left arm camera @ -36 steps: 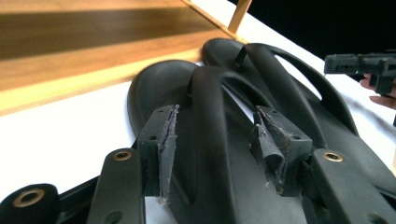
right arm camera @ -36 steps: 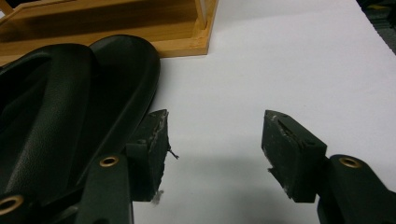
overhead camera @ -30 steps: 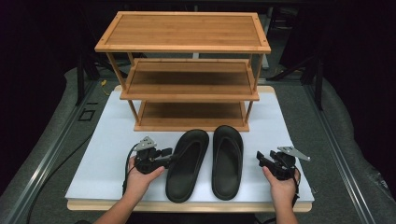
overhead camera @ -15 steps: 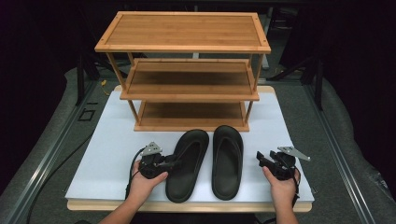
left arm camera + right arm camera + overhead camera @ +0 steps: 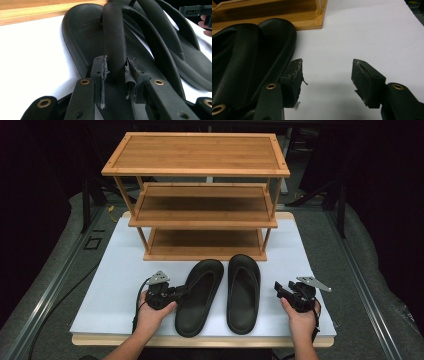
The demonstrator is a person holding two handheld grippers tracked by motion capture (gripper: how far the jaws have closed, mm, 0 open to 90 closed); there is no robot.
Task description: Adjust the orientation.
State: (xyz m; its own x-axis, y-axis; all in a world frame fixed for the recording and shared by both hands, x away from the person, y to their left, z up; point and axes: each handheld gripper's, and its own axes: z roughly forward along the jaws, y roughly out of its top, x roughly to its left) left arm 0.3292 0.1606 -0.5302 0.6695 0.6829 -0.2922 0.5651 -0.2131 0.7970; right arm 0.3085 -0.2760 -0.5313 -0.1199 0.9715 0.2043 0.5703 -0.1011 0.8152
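Observation:
Two black flip-flop sandals lie side by side on the white board in front of a bamboo shelf rack [image 5: 200,150]. My left gripper [image 5: 181,293] reaches into the left sandal [image 5: 199,295] from its left side. In the left gripper view its jaws [image 5: 115,72] are shut on that sandal's strap [image 5: 113,40]. My right gripper [image 5: 279,289] sits just right of the right sandal [image 5: 243,292]. It [image 5: 327,72] is open over bare board with nothing between its pads, and its left pad [image 5: 293,80] is close to the sandal's edge [image 5: 249,57].
The three-tier rack stands at the back of the white board [image 5: 120,270], its lowest shelf [image 5: 205,242] just behind the sandals' toes. Bare board lies left and right of the sandals. Grey padded floor and metal rails surround the table.
My left hand and gripper have shifted slightly toward the left sandal. The right gripper and both sandals have stayed put.

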